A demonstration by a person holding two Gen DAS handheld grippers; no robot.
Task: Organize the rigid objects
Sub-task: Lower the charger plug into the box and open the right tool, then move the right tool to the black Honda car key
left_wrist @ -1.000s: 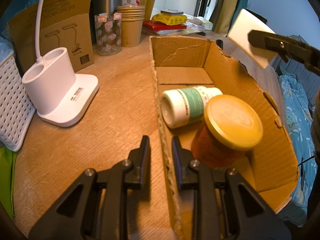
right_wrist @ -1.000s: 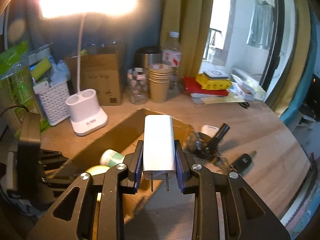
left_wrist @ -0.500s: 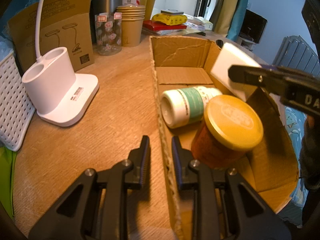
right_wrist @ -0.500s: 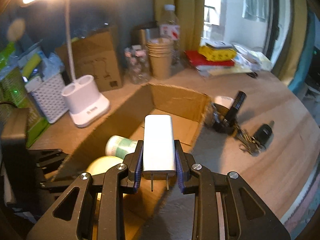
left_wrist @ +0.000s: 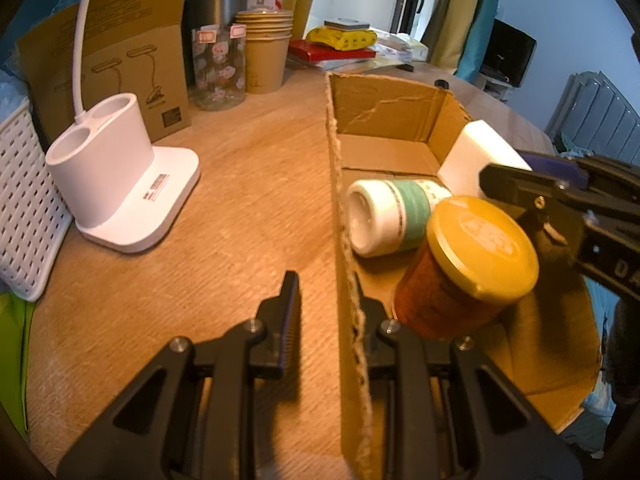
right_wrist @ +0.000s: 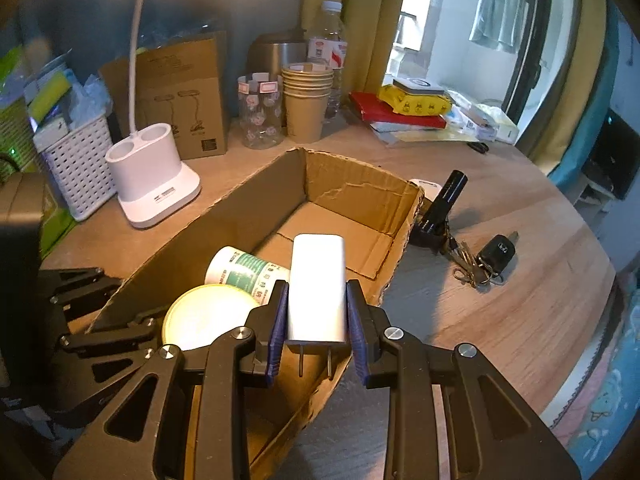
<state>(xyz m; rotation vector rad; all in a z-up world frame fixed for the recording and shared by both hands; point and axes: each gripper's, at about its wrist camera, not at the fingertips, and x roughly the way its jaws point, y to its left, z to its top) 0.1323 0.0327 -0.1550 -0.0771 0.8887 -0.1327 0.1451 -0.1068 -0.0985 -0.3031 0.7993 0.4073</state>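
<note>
Cardboard box holds yellow-lidded jar, white bottle.

A white charger, prongs toward the camera, sat between the right claw's pads. Ahead and left of it lay a green-labelled white bottle beside a yellow-lidded jar in the cardboard box.

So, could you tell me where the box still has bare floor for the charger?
The far half of the cardboard box floor is bare, beyond the white bottle. The near end is crowded by that bottle and the yellow-lidded jar.
</note>
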